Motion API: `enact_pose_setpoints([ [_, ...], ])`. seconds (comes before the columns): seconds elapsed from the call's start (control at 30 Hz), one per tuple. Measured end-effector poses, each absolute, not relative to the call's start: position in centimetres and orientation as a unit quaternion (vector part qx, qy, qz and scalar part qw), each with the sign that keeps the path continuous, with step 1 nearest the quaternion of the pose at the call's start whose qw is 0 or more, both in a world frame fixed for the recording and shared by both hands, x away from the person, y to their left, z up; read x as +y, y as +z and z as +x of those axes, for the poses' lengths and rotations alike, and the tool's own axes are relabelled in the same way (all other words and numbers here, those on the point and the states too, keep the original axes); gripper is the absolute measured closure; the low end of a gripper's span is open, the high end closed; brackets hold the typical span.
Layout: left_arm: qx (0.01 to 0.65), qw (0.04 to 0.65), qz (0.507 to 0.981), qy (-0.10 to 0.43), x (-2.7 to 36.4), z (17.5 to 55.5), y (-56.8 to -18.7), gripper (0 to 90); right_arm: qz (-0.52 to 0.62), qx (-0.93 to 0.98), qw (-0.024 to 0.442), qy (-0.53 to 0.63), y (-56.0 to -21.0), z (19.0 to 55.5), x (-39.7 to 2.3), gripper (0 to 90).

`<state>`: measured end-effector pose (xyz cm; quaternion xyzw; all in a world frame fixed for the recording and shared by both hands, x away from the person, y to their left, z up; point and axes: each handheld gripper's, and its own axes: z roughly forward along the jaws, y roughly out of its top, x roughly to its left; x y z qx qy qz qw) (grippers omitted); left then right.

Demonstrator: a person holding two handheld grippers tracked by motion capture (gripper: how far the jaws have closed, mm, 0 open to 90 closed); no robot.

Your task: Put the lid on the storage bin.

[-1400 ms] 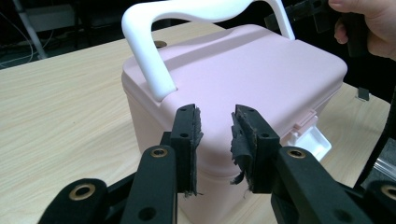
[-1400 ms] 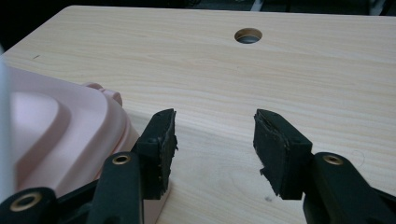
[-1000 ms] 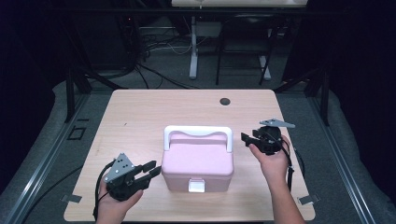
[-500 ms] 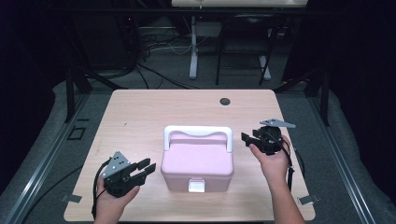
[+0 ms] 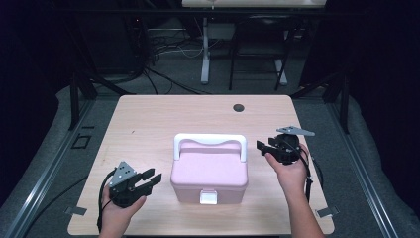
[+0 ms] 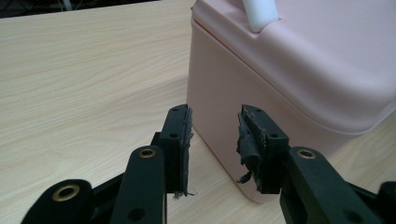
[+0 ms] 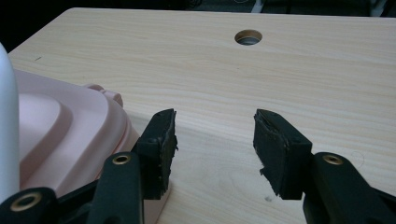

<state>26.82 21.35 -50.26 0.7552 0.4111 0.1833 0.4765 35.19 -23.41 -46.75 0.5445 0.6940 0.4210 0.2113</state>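
Note:
A pink lidded box (image 5: 209, 171) with a white handle (image 5: 210, 139) and a white front latch (image 5: 208, 198) sits mid-table. My left gripper (image 5: 154, 179) hovers at the box's front left corner, pointing at it; its jaws have just been opening and nothing is between them. In the left gripper view the box's corner (image 6: 243, 93) shows just beyond the left gripper (image 6: 214, 140). My right gripper (image 5: 263, 147) is open beside the box's right rear corner, empty. In the right gripper view the lid edge (image 7: 70, 126) lies left of the right gripper (image 7: 212, 140).
The light wooden table (image 5: 148, 124) has a round cable hole (image 5: 238, 107) at the back right. Bare wood surrounds the box on all sides. Dark floor, cables and stand legs lie beyond the far edge.
My left gripper has drifted down and toward the near table edge, and its jaws have spread wider. The right gripper and the box have stayed put.

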Motion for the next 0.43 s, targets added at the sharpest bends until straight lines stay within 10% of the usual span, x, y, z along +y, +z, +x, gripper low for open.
enact_pose_setpoints([
  [0.43, 0.416, 0.474, 0.753, 0.187, 21.51, 27.1, -50.92, 58.8, 0.547, 0.686, 0.211, 0.431, -46.5, 35.11, -23.92, 48.5],
])
